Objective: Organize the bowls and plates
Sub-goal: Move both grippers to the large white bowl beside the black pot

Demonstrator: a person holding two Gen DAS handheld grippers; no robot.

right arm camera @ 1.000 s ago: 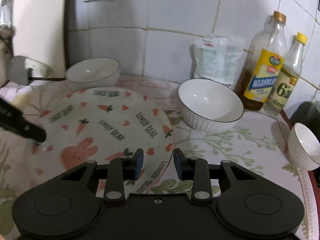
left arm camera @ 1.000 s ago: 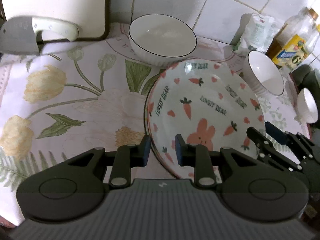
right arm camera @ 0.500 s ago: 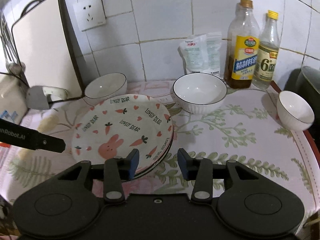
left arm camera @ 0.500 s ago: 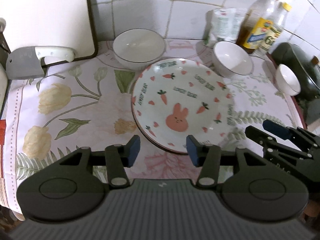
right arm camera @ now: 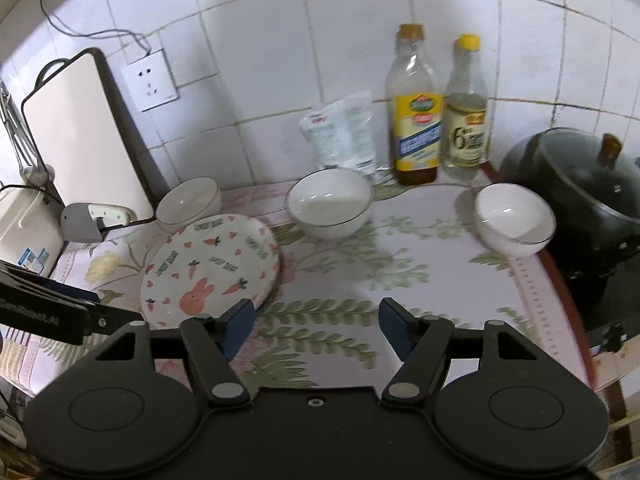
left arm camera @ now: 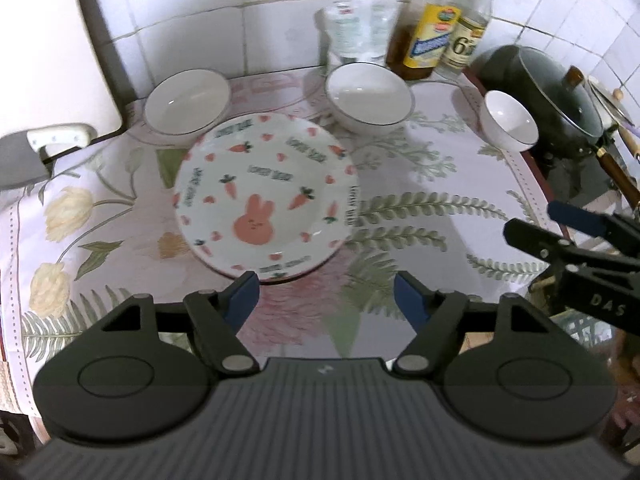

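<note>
A stack of plates with a rabbit-and-carrot print [left arm camera: 264,200] [right arm camera: 212,268] lies on the floral tablecloth. Three white bowls stand behind it: one at the back left [left arm camera: 186,102] [right arm camera: 188,204], one in the middle [left arm camera: 368,96] [right arm camera: 330,202], a smaller one at the right [left arm camera: 508,120] [right arm camera: 514,218]. My left gripper [left arm camera: 326,296] is open and empty, just in front of the plates. My right gripper [right arm camera: 316,326] is open and empty, to the right front of the plates, and shows at the right edge of the left wrist view [left arm camera: 568,236].
Two bottles [right arm camera: 418,108] [right arm camera: 466,112] and a white packet [right arm camera: 344,132] stand against the tiled wall. A dark pot with a lid [right arm camera: 584,184] sits at the right. A cutting board [right arm camera: 80,136] leans at the left with a cleaver [right arm camera: 94,220] before it.
Both grippers have drawn back and up from the plates and opened wider. The plates stay on the cloth.
</note>
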